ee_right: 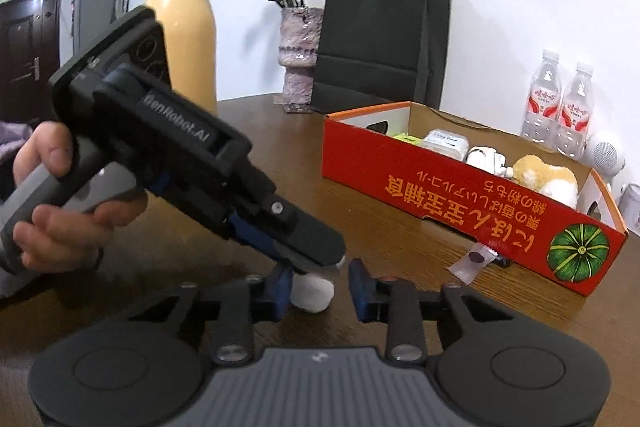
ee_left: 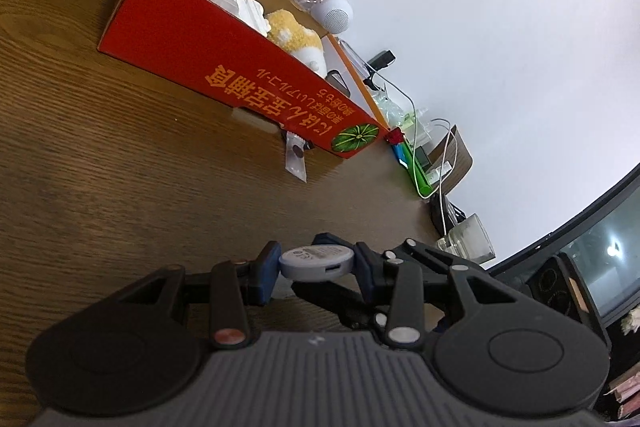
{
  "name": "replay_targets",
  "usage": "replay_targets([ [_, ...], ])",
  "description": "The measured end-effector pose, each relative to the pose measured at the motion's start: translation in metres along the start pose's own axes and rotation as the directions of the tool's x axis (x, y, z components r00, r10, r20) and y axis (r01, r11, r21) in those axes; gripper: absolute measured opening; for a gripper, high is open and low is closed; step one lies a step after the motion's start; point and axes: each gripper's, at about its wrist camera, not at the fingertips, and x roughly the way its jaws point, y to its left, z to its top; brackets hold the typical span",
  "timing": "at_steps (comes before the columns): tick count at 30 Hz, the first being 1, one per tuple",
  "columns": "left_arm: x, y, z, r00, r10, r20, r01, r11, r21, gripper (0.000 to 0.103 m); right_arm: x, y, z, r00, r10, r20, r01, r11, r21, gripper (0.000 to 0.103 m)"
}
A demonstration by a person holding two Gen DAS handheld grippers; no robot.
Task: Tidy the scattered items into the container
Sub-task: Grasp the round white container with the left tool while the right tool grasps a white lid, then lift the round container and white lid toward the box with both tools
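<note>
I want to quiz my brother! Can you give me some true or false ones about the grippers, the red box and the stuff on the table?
1. The left gripper is shut on a round grey puck. True.
2. The red box holds nothing. False: a plush toy and other things are inside.
3. A small packet lies on the table beside the box. True.
4. The right gripper is squeezing the packet. False: it is open, away from the packet.
</note>
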Motion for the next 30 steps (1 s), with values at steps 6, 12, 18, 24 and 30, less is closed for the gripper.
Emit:
replay_targets([
  [6,-0.014,-0.012,0.001,0.989,0.101,0.109,-0.11,0.991,0.079,0.04,0.008,-0.006,0.0,0.998,-0.01,-0.068,0.014,0.998,0.06,0.026],
  [12,-0.017,-0.01,0.003,0.976,0.169,0.134,-0.179,0.982,0.067,0.04,0.025,0.008,0.001,0.993,0.002,-0.118,0.004,0.999,0.05,0.028],
  [18,-0.01,-0.035,-0.011,0.816,0.502,0.287,-0.563,0.802,0.199,0.04,0.018,0.0,-0.001,0.978,-0.157,-0.139,0.169,0.982,0.08,0.028],
  [24,0.004,-0.054,-0.038,0.778,0.542,0.317,-0.618,0.749,0.238,0.041,-0.014,-0.01,-0.02,0.966,-0.21,-0.152,0.232,0.961,0.15,0.028],
  [30,0.003,-0.06,-0.051,0.747,0.564,0.353,-0.655,0.716,0.241,0.085,-0.024,-0.001,-0.026,0.961,-0.236,-0.145,0.257,0.954,0.152,0.051],
])
